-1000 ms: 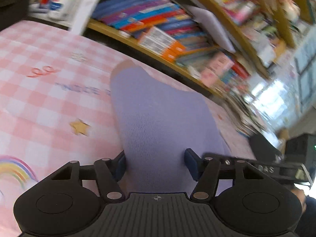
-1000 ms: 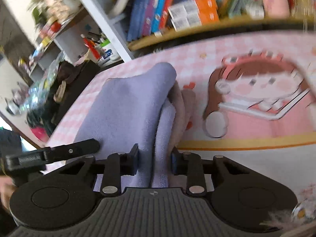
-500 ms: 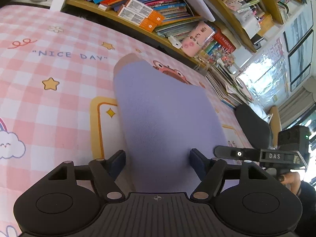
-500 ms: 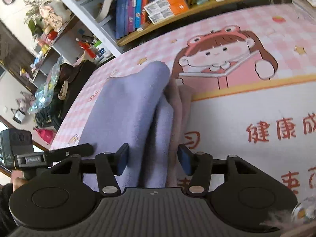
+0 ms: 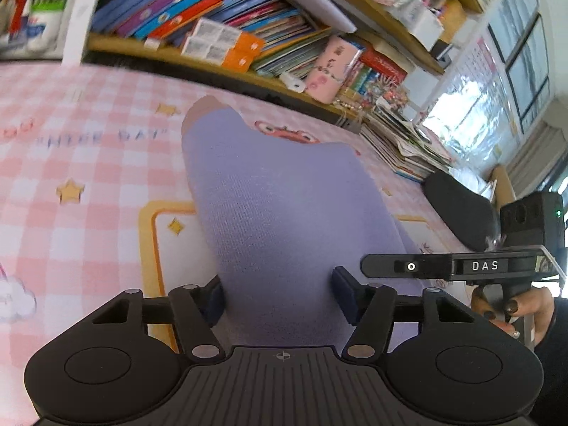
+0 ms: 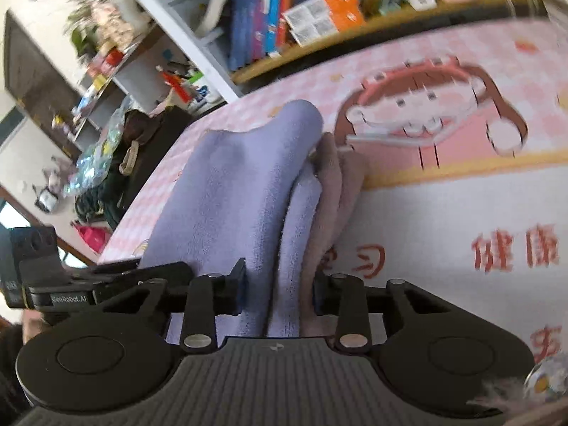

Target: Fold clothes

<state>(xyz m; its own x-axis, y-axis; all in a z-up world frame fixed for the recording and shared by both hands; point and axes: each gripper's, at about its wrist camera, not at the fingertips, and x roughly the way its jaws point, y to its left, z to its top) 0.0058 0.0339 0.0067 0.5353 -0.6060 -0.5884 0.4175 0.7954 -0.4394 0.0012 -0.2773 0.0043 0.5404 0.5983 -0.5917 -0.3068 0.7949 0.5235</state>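
A folded lavender garment (image 5: 280, 191) with a pinkish-brown lining lies on the pink cartoon-print mat (image 5: 71, 163). My left gripper (image 5: 280, 294) is open, its jaws straddling the near end of the garment. In the right wrist view the garment (image 6: 241, 184) shows stacked lavender and pinkish-brown layers. My right gripper (image 6: 280, 285) is open, its jaws on either side of the folded edge. The right gripper shows at the right of the left wrist view (image 5: 458, 266), the left one at the left of the right wrist view (image 6: 74, 291).
A wooden bookshelf (image 5: 227, 42) packed with books runs along the far edge of the mat. A stack of magazines (image 5: 408, 142) and a black chair (image 5: 461, 209) stand to the right. A dark cluttered table (image 6: 117, 163) stands beyond the mat's left edge.
Both grippers were shut on the garment a second ago and have opened. The garment now rests on the mat. Both views have shifted slightly.
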